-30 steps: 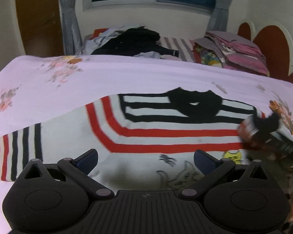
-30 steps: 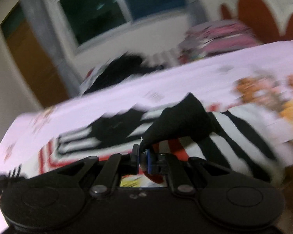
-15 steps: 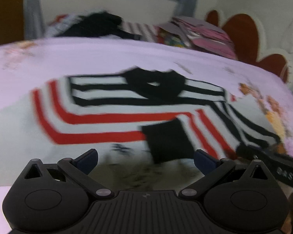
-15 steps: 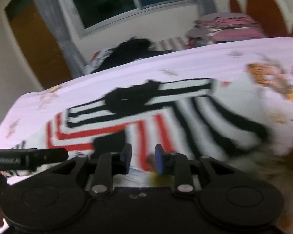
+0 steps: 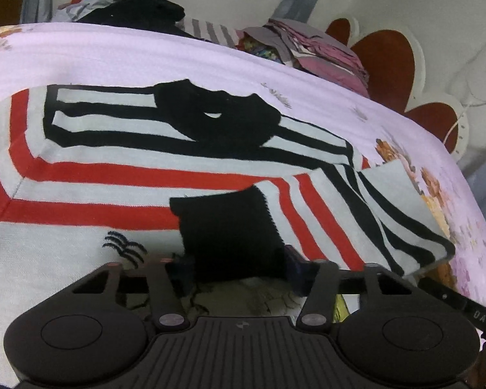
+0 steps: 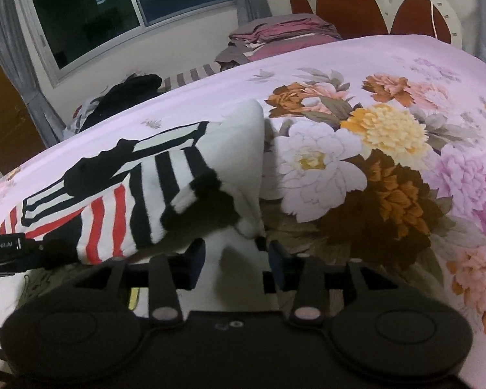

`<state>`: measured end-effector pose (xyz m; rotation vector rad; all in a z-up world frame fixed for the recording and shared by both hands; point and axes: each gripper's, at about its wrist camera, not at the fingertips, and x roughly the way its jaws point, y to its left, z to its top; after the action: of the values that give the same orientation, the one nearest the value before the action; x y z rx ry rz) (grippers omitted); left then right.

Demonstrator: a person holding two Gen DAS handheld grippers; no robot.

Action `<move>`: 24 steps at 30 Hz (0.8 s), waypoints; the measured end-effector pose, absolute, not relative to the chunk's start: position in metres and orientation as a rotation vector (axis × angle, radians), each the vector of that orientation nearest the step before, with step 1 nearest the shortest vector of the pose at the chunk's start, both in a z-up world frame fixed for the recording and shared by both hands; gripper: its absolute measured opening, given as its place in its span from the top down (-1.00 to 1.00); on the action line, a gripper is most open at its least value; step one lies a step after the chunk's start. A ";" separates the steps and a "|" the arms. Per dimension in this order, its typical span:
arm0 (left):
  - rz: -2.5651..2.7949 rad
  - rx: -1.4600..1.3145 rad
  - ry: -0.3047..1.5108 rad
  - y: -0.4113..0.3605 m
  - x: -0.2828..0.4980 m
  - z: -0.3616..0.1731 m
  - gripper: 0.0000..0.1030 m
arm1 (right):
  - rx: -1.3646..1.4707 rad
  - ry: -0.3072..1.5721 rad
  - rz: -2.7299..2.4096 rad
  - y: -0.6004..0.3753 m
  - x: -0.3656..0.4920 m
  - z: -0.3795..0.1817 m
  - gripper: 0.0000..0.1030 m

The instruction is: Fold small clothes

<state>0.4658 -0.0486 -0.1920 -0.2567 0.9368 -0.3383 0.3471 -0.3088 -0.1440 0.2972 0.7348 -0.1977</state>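
Left gripper jaws just closing, half-shut, black cuff of folded-in sleeve between them; can't tell if pads press. Right gripper jaws just opening, part open, nothing held, over white hem by sleeve fold. One knit sweater, red/black/white stripes, flat on pink floral bedsheet, collar toward window side. Far edge: 2 clothes piles, one loose dark, one folded pink-grey.
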 end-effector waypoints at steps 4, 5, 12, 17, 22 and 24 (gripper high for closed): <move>-0.330 -0.334 0.941 -0.037 0.472 -0.193 0.89 | 0.312 0.751 -0.214 -0.313 0.350 -0.150 0.14; -0.329 -0.349 0.922 -0.034 0.471 -0.189 0.89 | 0.311 0.756 -0.213 -0.313 0.352 -0.151 0.14; -0.337 -0.398 0.775 -0.006 0.468 -0.145 0.89 | 0.299 0.766 -0.209 -0.309 0.371 -0.158 0.19; -0.236 -0.393 0.743 0.035 0.464 -0.143 0.90 | 0.301 0.762 -0.222 -0.307 0.376 -0.159 0.33; -0.159 -0.371 0.841 0.053 0.461 -0.181 0.97 | 0.320 0.753 -0.222 -0.310 0.372 -0.158 0.61; -0.157 -0.345 0.858 0.047 0.461 -0.190 0.97 | 0.312 0.760 -0.218 -0.312 0.373 -0.159 0.62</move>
<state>0.4607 0.0470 -0.1903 -0.3448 0.8578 -0.1571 0.3727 -0.3118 -0.1595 0.3123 0.7603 -0.2176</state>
